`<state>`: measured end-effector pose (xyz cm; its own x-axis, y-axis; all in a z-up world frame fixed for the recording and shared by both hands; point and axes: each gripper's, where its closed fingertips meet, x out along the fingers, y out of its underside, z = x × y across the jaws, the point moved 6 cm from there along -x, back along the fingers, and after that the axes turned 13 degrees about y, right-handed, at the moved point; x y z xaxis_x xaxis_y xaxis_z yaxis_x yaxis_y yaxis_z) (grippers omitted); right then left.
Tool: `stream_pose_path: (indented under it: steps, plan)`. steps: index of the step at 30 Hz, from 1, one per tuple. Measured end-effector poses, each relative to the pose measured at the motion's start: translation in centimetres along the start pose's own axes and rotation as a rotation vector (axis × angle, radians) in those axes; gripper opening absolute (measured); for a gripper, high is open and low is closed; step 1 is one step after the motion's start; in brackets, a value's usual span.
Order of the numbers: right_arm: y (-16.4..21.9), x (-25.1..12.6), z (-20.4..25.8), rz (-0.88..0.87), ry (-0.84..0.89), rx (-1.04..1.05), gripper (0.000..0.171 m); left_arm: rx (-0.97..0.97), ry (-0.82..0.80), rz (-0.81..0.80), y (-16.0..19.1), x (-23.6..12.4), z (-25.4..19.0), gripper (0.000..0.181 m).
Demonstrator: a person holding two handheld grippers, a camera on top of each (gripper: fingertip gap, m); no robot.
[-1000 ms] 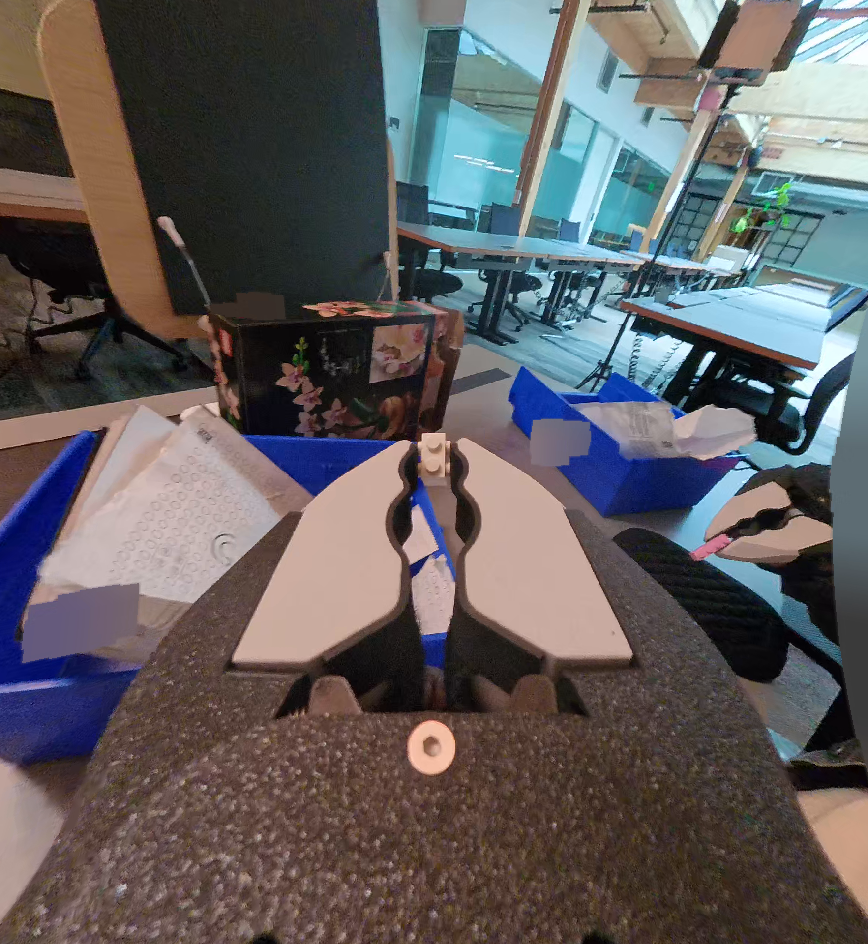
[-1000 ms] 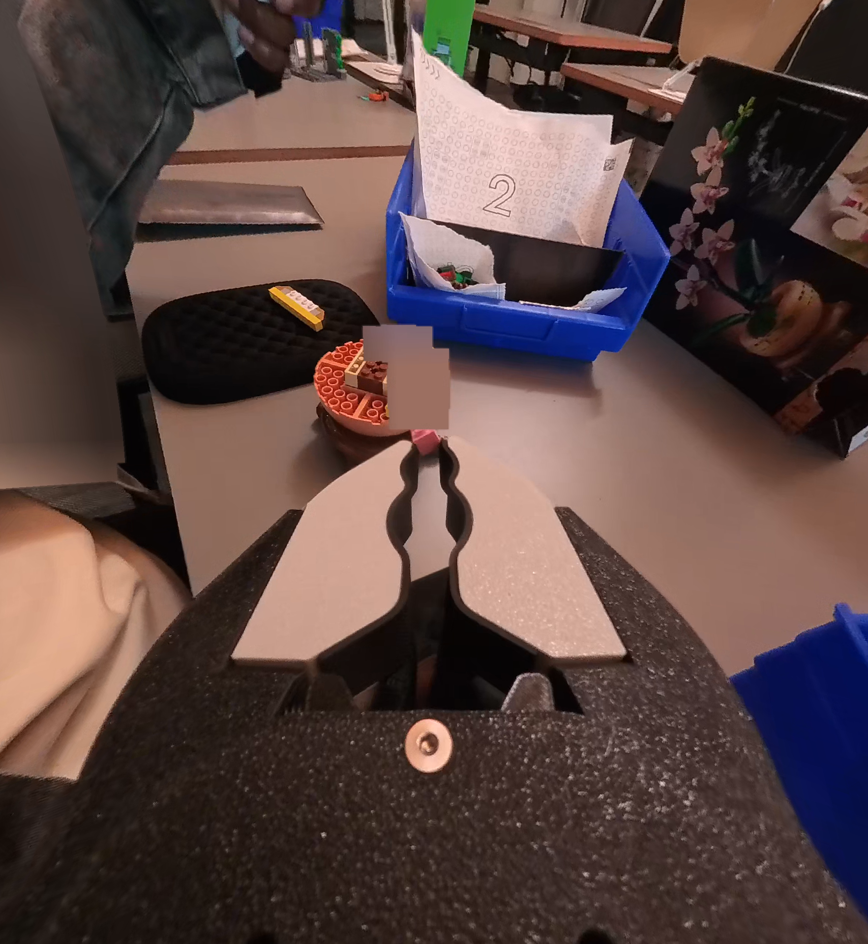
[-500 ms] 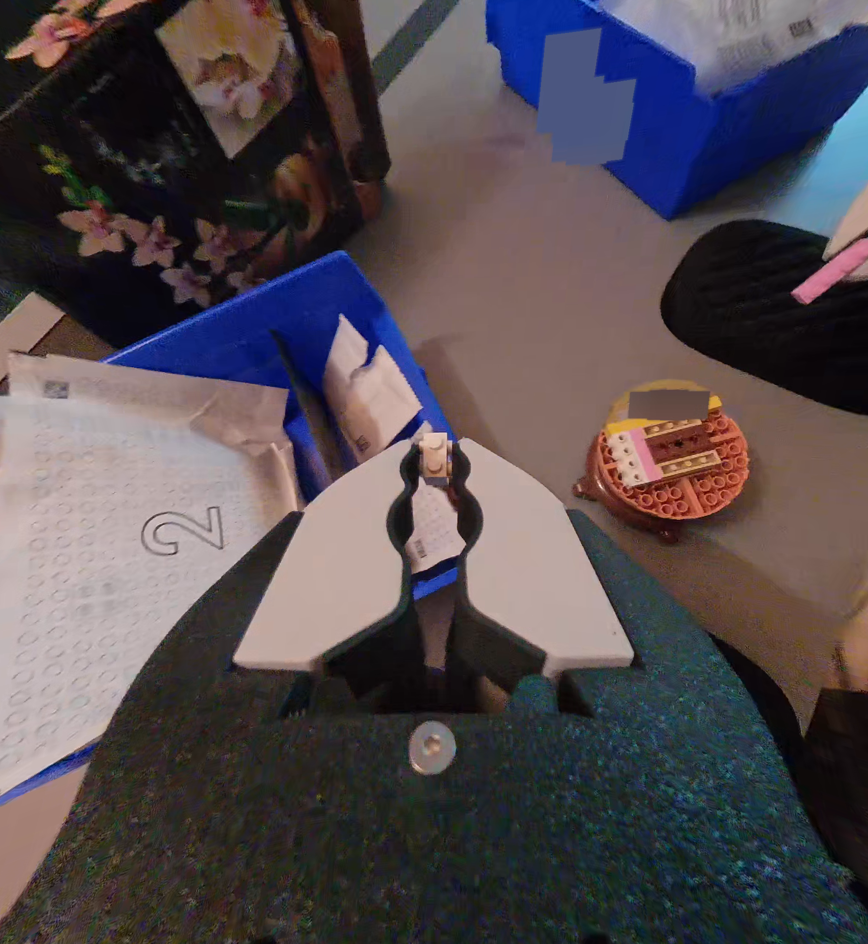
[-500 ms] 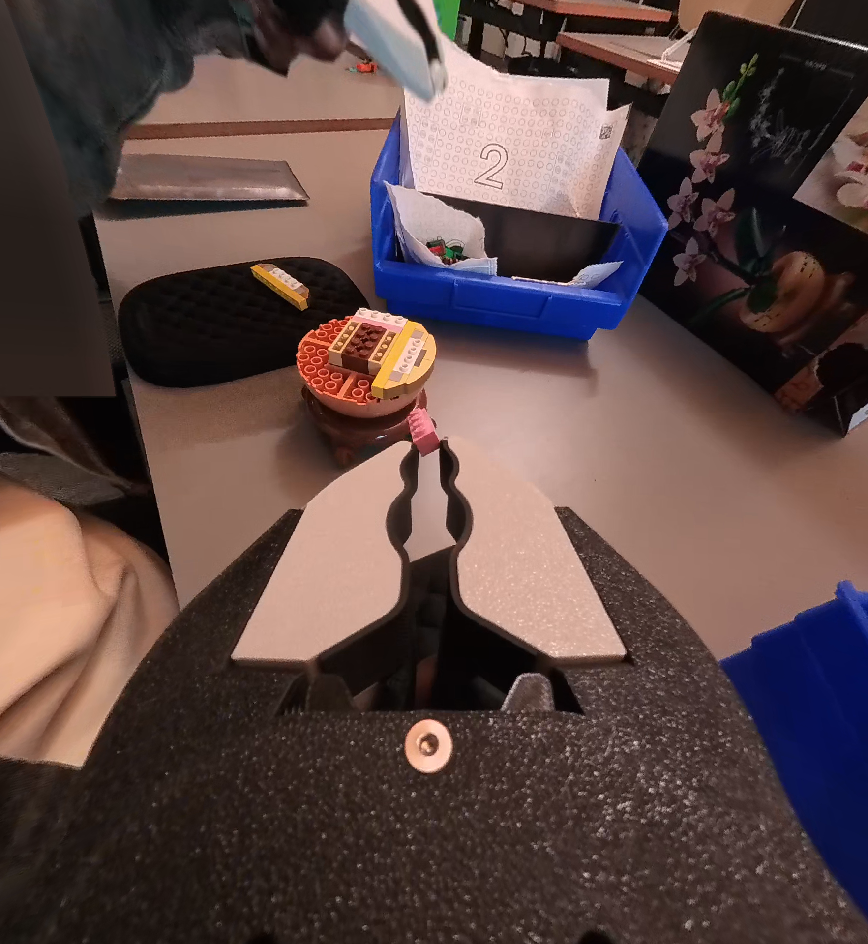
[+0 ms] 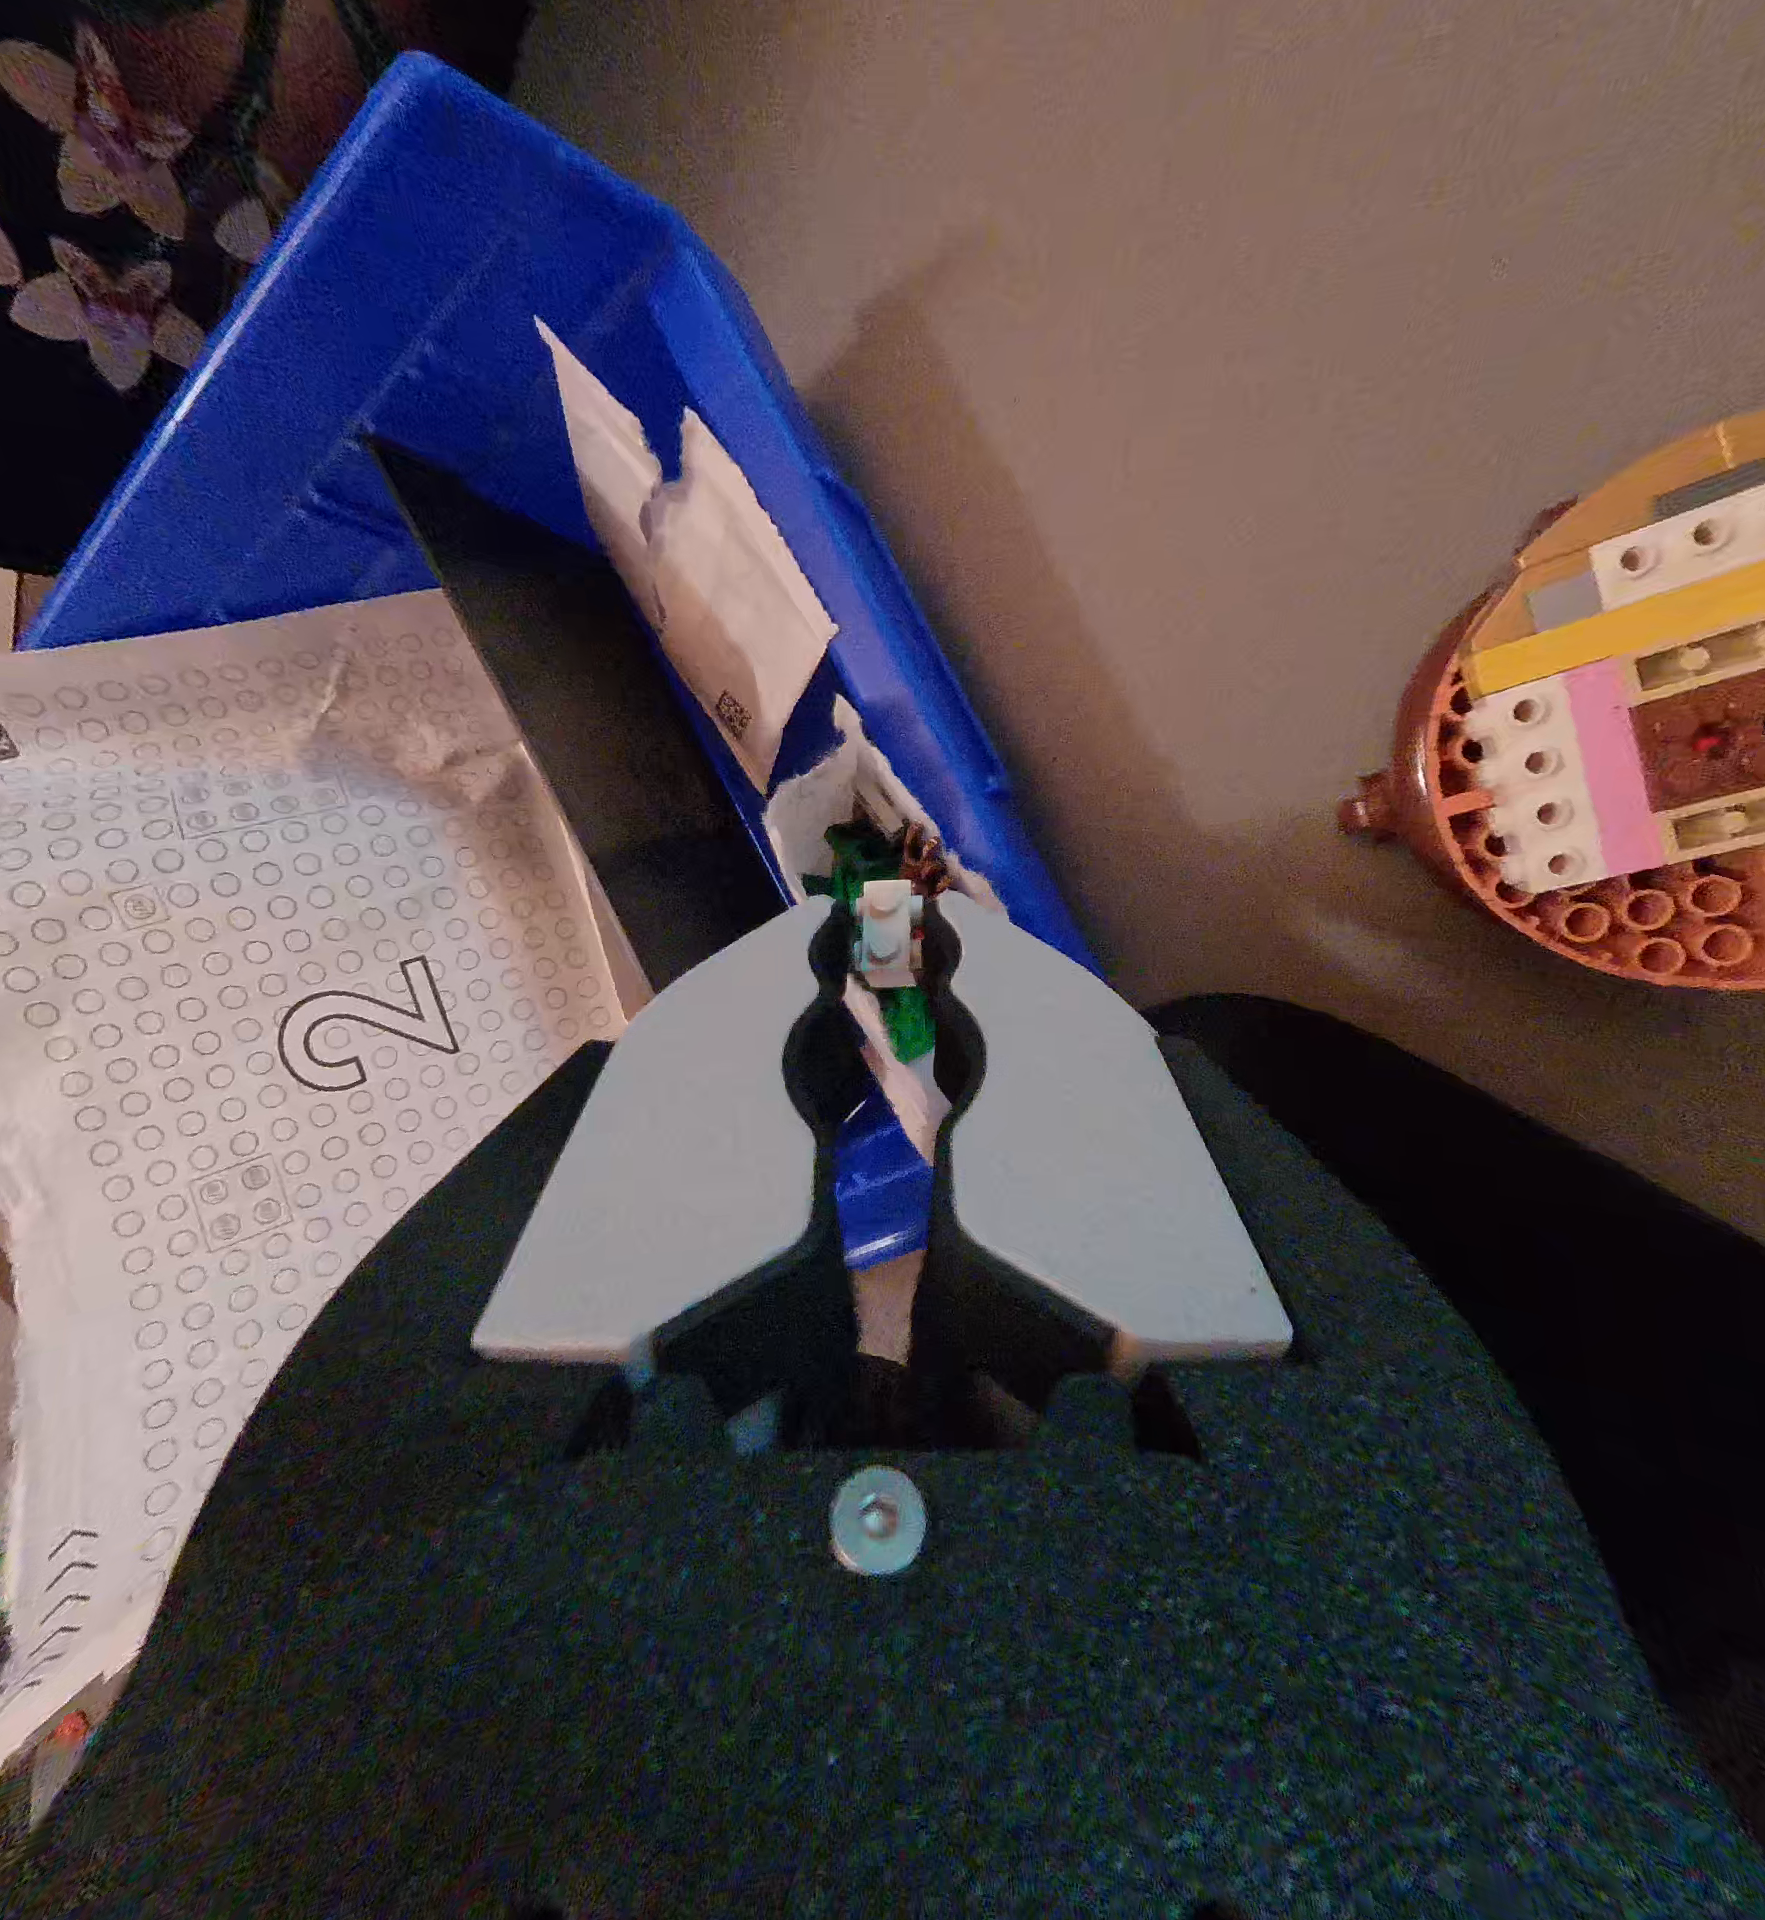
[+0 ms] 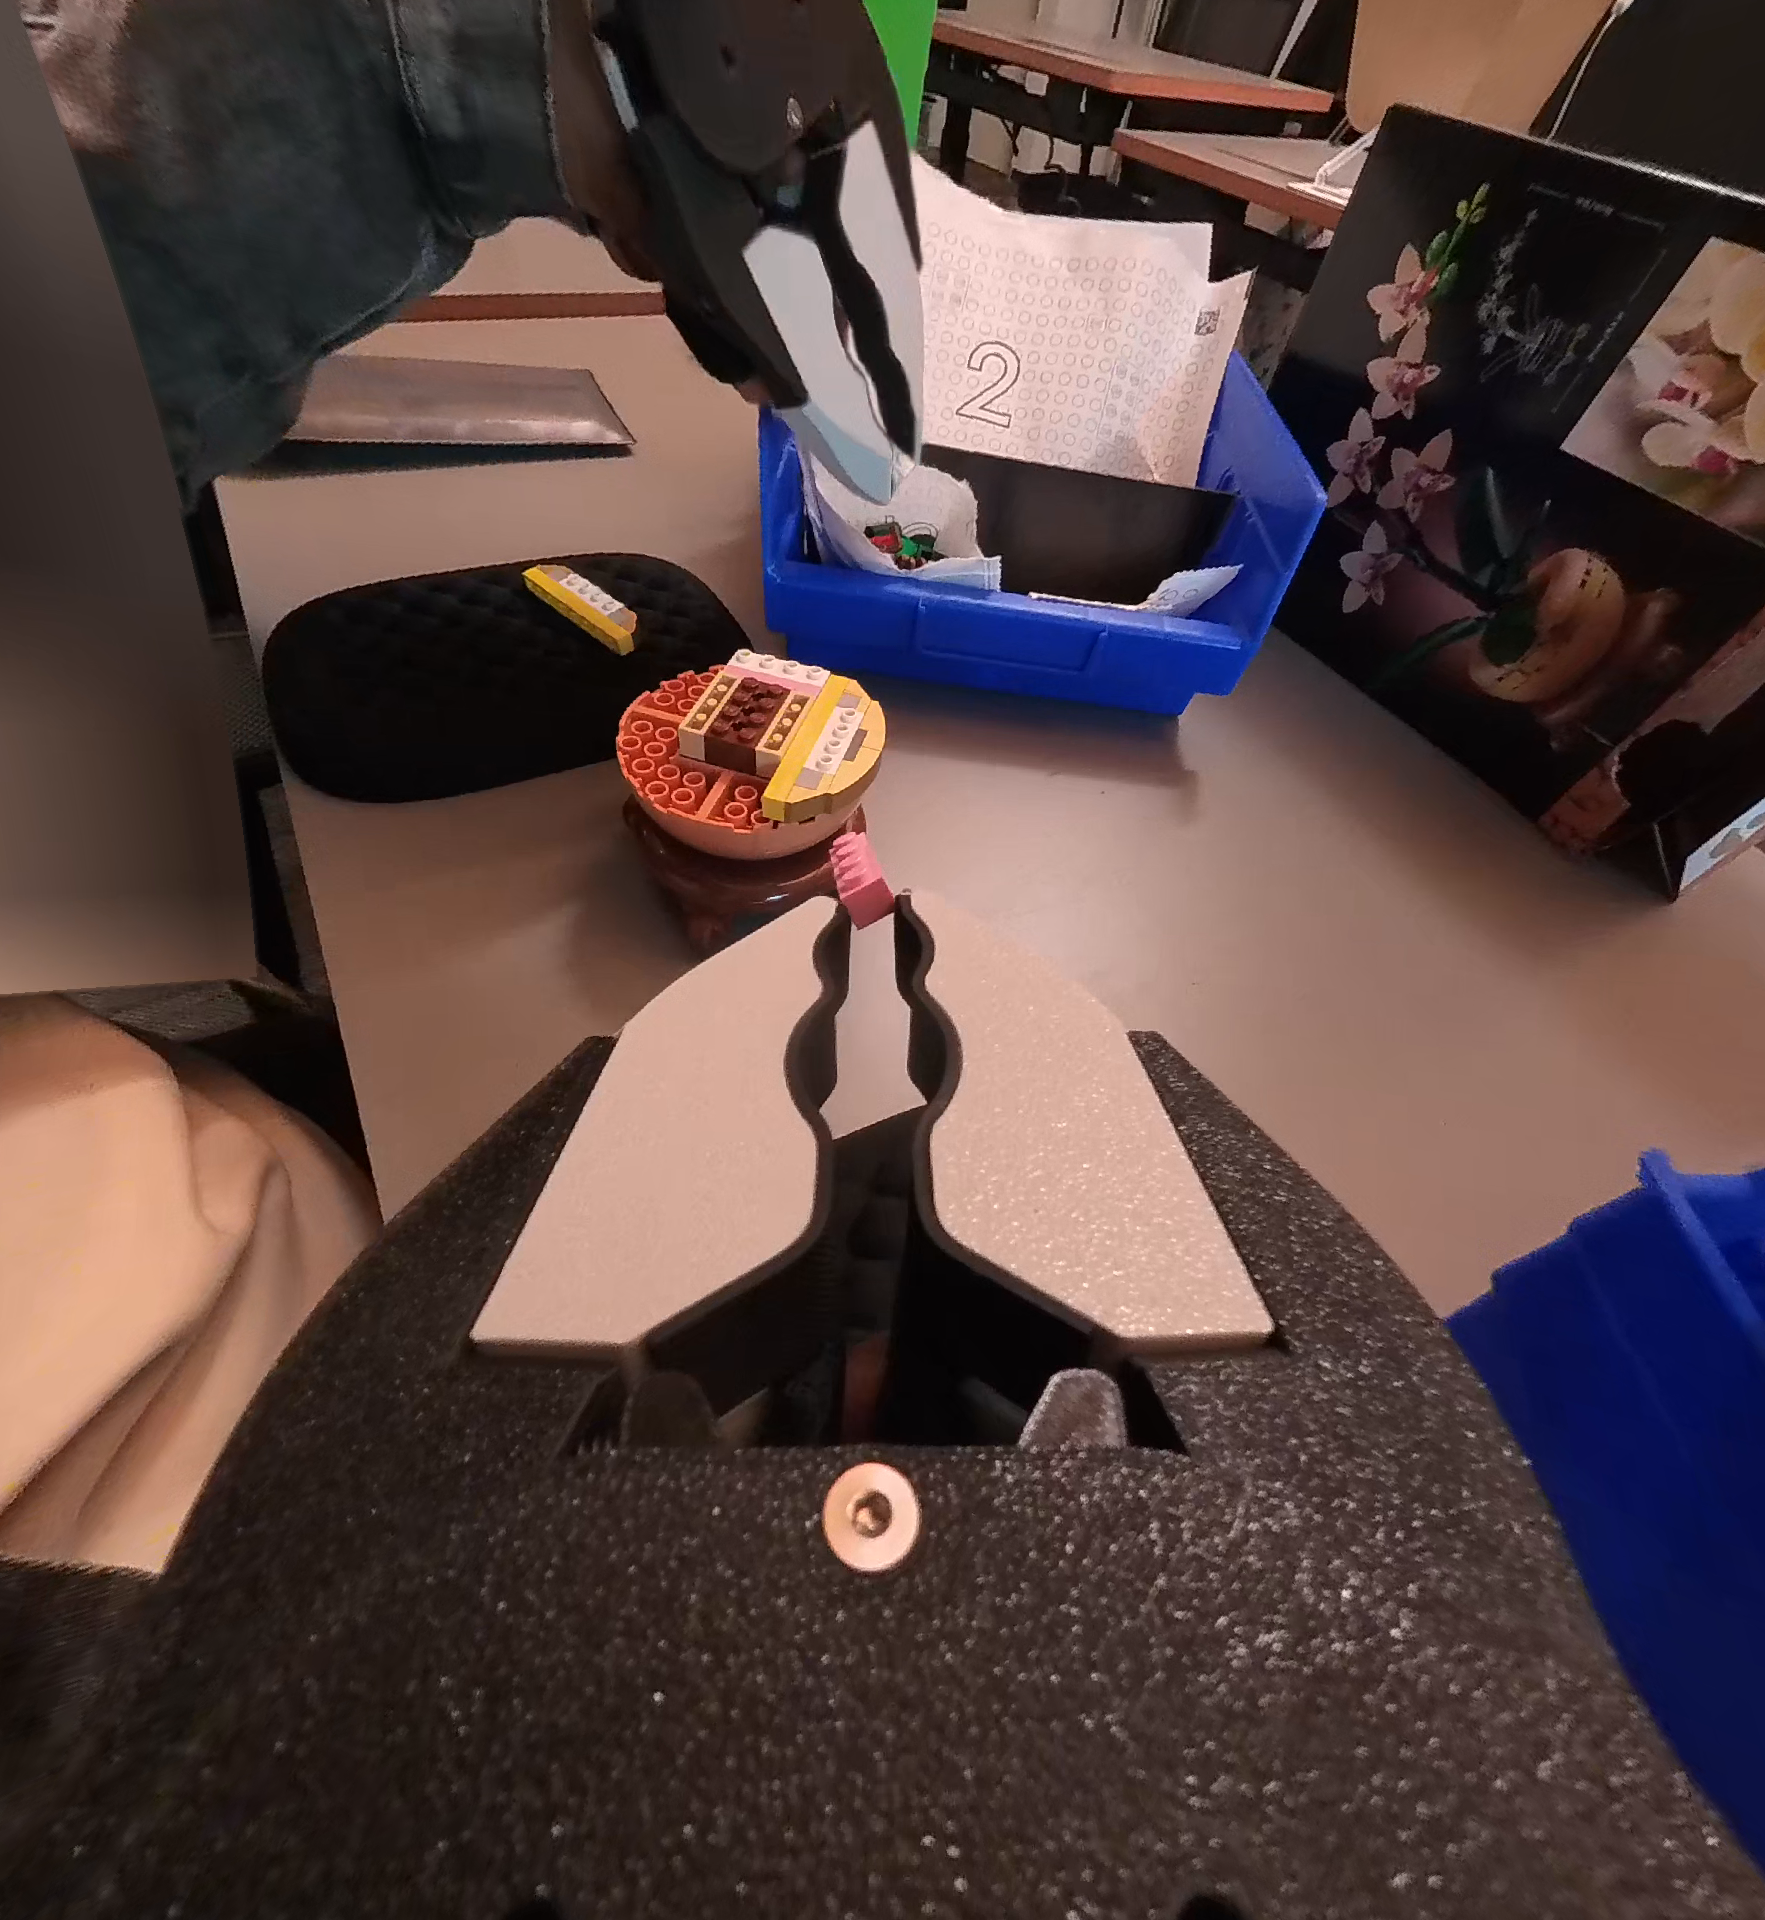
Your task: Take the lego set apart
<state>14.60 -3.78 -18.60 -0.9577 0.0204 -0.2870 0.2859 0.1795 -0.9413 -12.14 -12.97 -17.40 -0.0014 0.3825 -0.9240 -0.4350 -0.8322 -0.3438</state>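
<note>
Now | left tongs [image 5: 886, 951] clamp pale plate [image 5: 884, 940], lengthwise | right tongs [image 6: 870, 906] pinch pink plate [image 6: 861, 879], seemingly angled up-left.

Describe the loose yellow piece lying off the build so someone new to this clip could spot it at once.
Find the black mat on the grey table, left of the blue bin and behind the round orange lego build. The yellow brick lies alone on top of the mat, a long narrow strip with a pale studded top, the only loose piece there.
</note>
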Motion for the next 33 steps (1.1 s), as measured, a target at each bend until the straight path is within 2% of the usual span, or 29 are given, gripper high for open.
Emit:
stream_pose_path:
  steps: [3,9,11,15,18,20,24,29,31,33]
  plan:
    - [0.0,0.0,-0.1,-0.003,0.0,0.003,0.008,-0.009,-0.011,0.018,0.2,0.1,0.1,0.022]
    - [0.1,0.0,-0.2,-0.005,0.002,0.008,0.008,-0.014,-0.023,-0.005,0.3,-0.5,0.0,0.028]
    - [-0.1,0.0,-0.2,-0.028,-0.004,0.028,0.008,-0.039,-0.06,-0.092,0.0,-2.0,0.1,0.026]
    - [-0.3,0.0,-0.4,-0.101,-0.061,0.153,0.007,-0.088,-0.094,-0.381,-0.4,-5.8,0.0,0.026]
    - [-0.6,-0.2,-0.5,-0.183,-0.136,0.273,0.007,-0.021,0.054,-0.601,-1.7,-6.4,-3.6,0.026]
    - [-1.0,-0.3,-0.4,-0.241,-0.208,0.371,0.007,0.055,0.187,-0.765,-3.4,-5.7,-7.3,0.024]
    - [-1.4,-0.1,-0.1,-0.282,-0.322,0.516,0.007,0.076,0.314,-0.978,-6.0,-3.8,-12.4,0.017]
    - [-1.4,0.3,0.9,-0.24,-0.417,0.592,0.007,0.066,0.571,-1.082,-7.6,-2.6,-15.2,0.021]
    - [-1.2,0.5,1.1,-0.212,-0.444,0.63,0.007,0.085,0.607,-1.087,-7.8,-2.2,-15.9,0.02]
    - [-1.1,0.6,1.3,-0.196,-0.469,0.654,0.007,0.079,0.59,-1.084,-7.9,-1.8,-15.9,0.009]
